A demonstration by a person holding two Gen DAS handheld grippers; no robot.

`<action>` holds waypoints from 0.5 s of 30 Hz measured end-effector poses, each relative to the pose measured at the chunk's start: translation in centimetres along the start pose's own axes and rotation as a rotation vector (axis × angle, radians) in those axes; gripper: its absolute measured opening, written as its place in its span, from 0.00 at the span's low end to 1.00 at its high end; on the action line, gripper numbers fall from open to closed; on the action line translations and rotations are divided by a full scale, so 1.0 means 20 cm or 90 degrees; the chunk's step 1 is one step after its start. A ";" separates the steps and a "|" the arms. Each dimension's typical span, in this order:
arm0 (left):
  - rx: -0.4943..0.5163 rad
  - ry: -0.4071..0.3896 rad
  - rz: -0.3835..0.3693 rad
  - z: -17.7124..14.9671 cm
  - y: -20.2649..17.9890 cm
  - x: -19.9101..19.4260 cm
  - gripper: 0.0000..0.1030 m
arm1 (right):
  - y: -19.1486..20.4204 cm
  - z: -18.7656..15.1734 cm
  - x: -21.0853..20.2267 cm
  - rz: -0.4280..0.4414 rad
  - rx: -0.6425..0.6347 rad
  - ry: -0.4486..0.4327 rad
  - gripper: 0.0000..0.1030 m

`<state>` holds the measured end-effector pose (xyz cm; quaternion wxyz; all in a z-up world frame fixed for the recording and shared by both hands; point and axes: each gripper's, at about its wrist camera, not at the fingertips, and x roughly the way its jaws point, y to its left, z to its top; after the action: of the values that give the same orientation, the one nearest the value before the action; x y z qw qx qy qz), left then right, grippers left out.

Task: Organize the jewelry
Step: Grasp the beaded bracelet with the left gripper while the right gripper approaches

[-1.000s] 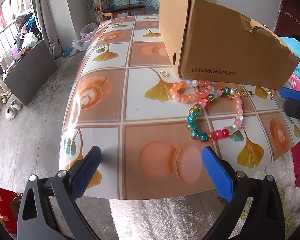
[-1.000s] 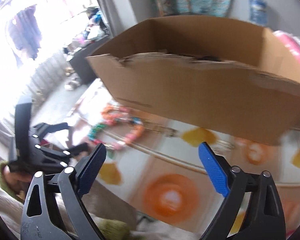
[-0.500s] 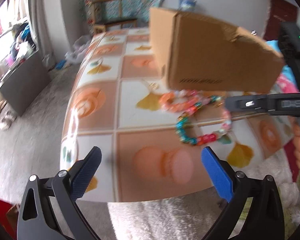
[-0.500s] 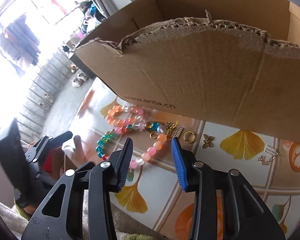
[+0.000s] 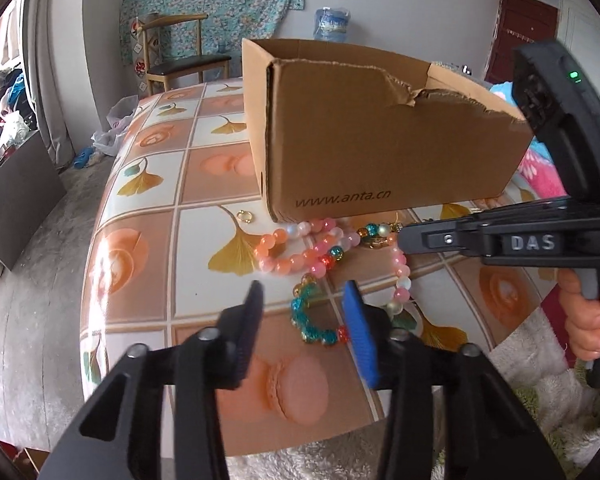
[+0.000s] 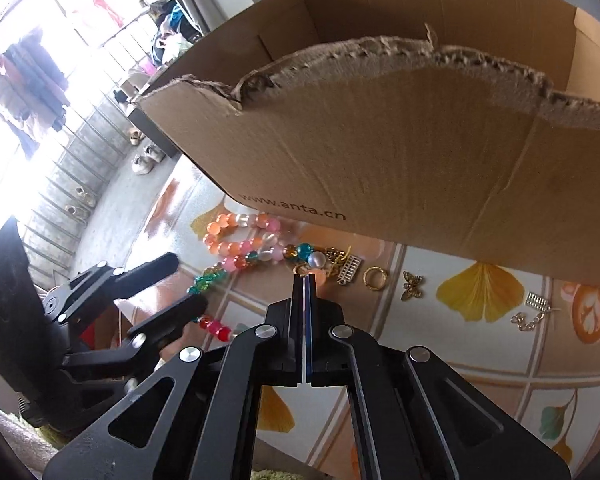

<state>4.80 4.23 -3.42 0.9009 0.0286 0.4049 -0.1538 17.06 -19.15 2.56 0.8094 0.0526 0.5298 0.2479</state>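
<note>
Both grippers have narrowed since earlier: our right gripper [image 6: 305, 277] sits shut at the bead necklace [image 5: 320, 256], perhaps pinching it, near the table's [image 5: 148, 240] front edge; our left gripper [image 5: 304, 300] is closing, empty. We lift slowly toward the cardboard box [image 5: 380, 136].

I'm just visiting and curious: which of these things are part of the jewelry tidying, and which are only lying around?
Part of the job:
- bead bracelets
- gold ring
- butterfly charm
- chain
- box
- left tongs, closing, nothing between them
- right tongs, shut

Lying about:
- chair
- water jug
- shoes
</note>
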 end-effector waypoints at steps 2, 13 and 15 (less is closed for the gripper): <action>0.007 0.012 0.003 0.00 -0.01 0.02 0.29 | 0.02 -0.01 -0.02 0.004 -0.008 -0.007 0.00; 0.023 0.032 0.043 -0.01 -0.01 0.06 0.10 | -0.01 0.00 -0.01 0.000 0.005 -0.009 0.28; 0.031 0.031 0.046 -0.01 -0.02 0.06 0.10 | 0.00 0.02 0.01 -0.009 -0.003 -0.007 0.29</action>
<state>5.29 3.65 -4.45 0.8947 0.0691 0.4215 -0.1305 17.40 -18.94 2.48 0.8144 0.0482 0.5249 0.2428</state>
